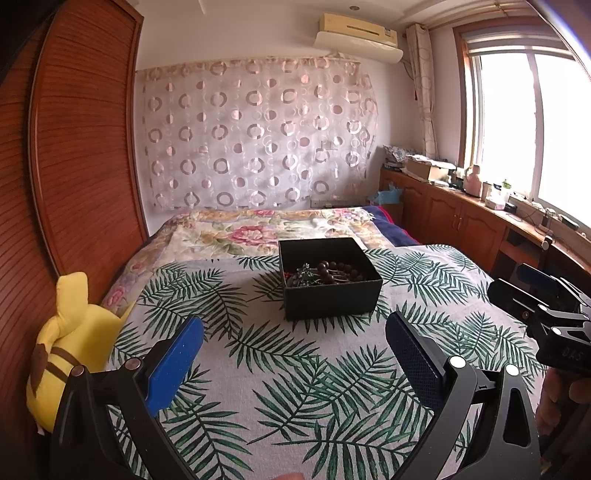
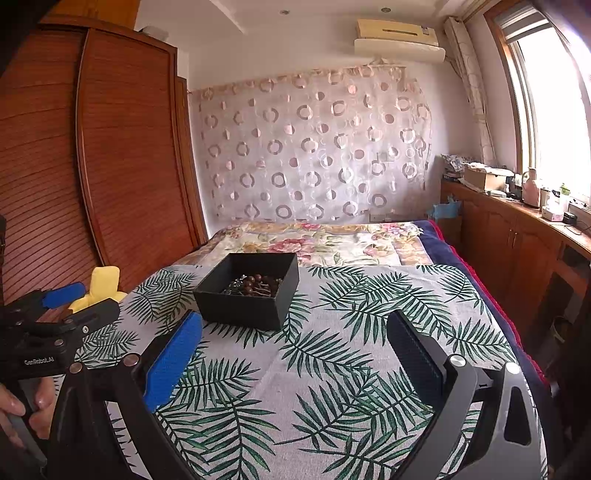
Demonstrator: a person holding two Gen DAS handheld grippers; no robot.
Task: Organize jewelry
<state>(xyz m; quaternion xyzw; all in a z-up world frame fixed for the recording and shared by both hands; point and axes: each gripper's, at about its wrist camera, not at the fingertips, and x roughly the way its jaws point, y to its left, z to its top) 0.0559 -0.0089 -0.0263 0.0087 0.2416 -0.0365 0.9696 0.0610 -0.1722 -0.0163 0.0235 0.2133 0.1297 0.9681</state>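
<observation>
left gripper (image 1: 293, 354) wide open, blue pads far apart, nothing held, hovering over leaf-print cloth (image 1: 332, 387) at 6 o'clock of left wrist view. right gripper (image 2: 293, 354) likewise spread wide, empty, low at 6 o'clock of right wrist view over same cloth. black box (image 1: 328, 277) open-topped, sitting on cloth just past centre toward 12 o'clock in left view; in right view at 11 o'clock of centre, ahead-left of fingers, well apart from both tools. inside box: brown bead bracelet (image 1: 340, 271) toward its 3 o'clock side, dark tangled jewelry (image 1: 303, 277) toward 9 o'clock side, touching beads; finer detail too small to tell. right gripper also seen at 3 o'clock edge of left view, left gripper at 9 o'clock edge of right view with hand (image 2: 22, 406) on handle. yellow plush toy (image 1: 70, 347) at 9 o'clock against wooden wardrobe (image 1: 74, 166). floral blanket (image 1: 258, 232) beyond box toward 12 o'clock. circle-pattern curtain (image 1: 255, 136) on far wall, air conditioner (image 1: 358, 35) above at 1 o'clock, window (image 1: 535, 129) and cluttered wooden counter (image 1: 461, 199) at 3 o'clock.
</observation>
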